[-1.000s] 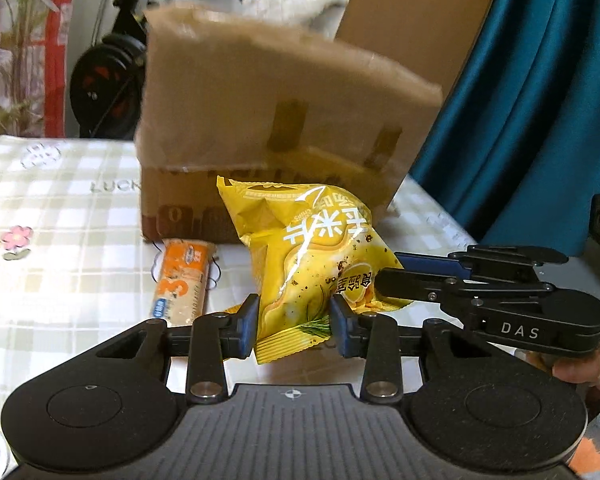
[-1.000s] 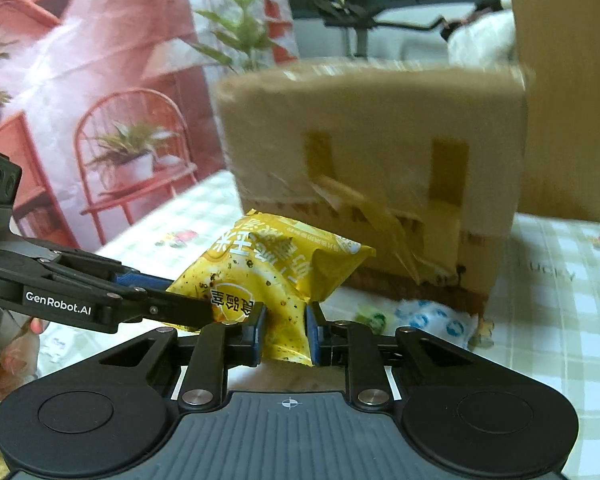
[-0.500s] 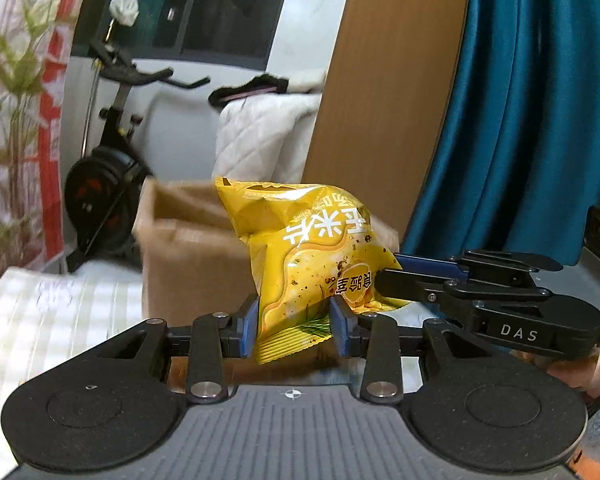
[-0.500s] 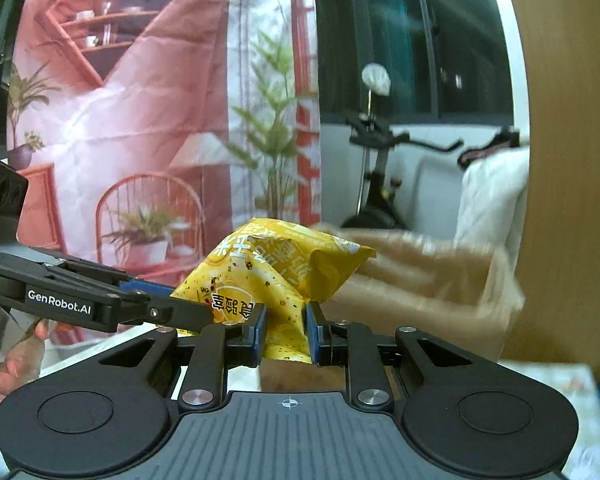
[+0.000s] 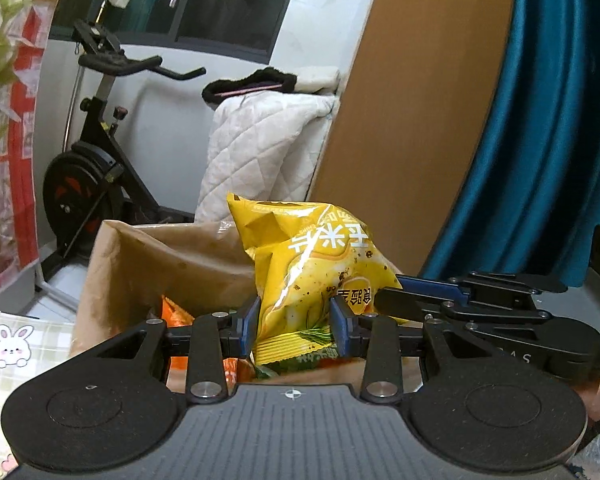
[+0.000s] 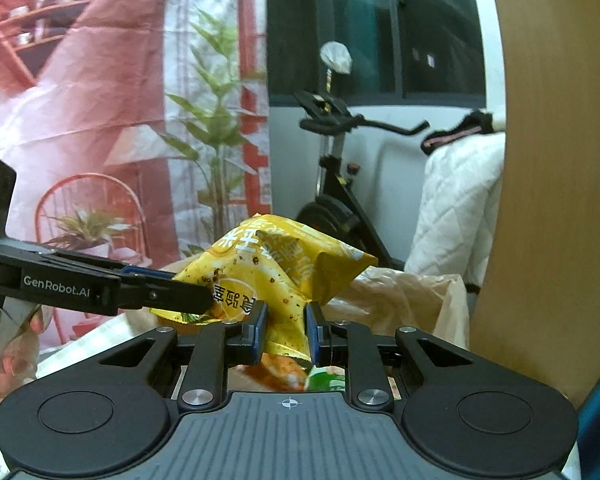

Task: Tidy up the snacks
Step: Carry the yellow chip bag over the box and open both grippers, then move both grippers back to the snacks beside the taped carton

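Both tongs pinch one yellow chip bag (image 5: 312,280): the left tongs (image 5: 294,322) clamp its lower seam, and the right tongs (image 6: 286,332) squeeze another edge, reaching in from the right in the left wrist view. The bag hangs above an open cardboard box (image 5: 140,268) with orange packets (image 5: 176,314) inside. Behind stand an exercise bike (image 5: 88,184) and a white quilt (image 5: 260,152).

Black tongs (image 5: 294,326) with blue pads (image 5: 250,325), silver screws, "GenRobot.AI" lettering.
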A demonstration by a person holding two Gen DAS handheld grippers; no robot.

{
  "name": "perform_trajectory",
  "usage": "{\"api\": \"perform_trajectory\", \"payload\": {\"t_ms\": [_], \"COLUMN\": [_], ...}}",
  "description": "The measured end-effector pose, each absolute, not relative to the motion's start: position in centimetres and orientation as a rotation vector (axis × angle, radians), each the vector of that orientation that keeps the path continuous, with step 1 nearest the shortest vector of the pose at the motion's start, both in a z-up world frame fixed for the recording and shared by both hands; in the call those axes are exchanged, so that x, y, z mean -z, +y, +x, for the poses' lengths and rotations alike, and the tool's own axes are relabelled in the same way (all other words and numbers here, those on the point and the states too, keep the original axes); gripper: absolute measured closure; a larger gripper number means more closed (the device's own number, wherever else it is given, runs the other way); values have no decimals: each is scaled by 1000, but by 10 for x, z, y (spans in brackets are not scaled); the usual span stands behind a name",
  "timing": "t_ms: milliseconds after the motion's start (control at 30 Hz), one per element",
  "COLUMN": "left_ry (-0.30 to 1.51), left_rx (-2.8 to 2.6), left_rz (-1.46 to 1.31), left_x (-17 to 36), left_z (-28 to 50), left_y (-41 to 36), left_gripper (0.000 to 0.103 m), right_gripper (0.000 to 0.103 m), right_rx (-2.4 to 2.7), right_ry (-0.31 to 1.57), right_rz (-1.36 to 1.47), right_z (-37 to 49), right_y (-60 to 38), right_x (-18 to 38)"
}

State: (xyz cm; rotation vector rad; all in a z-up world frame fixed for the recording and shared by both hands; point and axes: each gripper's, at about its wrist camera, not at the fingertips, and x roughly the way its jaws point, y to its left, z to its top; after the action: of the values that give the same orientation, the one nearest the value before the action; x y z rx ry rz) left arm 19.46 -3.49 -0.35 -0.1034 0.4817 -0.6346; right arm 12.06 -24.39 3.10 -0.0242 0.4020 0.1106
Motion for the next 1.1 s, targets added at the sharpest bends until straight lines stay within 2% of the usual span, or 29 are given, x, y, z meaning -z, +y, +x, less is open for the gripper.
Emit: {"api": "perform_trajectory", "payload": {"t_ms": [233, 367, 733, 933, 1100], "left_ry": [544, 541, 458, 459, 517], "left_rx": [611, 565, 481, 429, 413], "left_rz": [-97, -54, -15, -75, -145], "left_x": [20, 21, 4, 8, 34], "left_z": [212, 211, 160, 123, 103], "left_y": [-45, -46, -19, 10, 31], "left_gripper": [62, 48, 47, 48, 48], "right_gripper": [81, 79, 75, 75, 75], "right_rx": [-69, -36, -21, -19, -3], "right_ry": [461, 456, 290, 305, 330], "right_rz": [3, 30, 136, 158, 169], "right_z": [142, 138, 71, 35, 10], "right_y": [-253, -256, -269, -272, -271], "right_x": [-7, 6, 12, 25, 41]}}
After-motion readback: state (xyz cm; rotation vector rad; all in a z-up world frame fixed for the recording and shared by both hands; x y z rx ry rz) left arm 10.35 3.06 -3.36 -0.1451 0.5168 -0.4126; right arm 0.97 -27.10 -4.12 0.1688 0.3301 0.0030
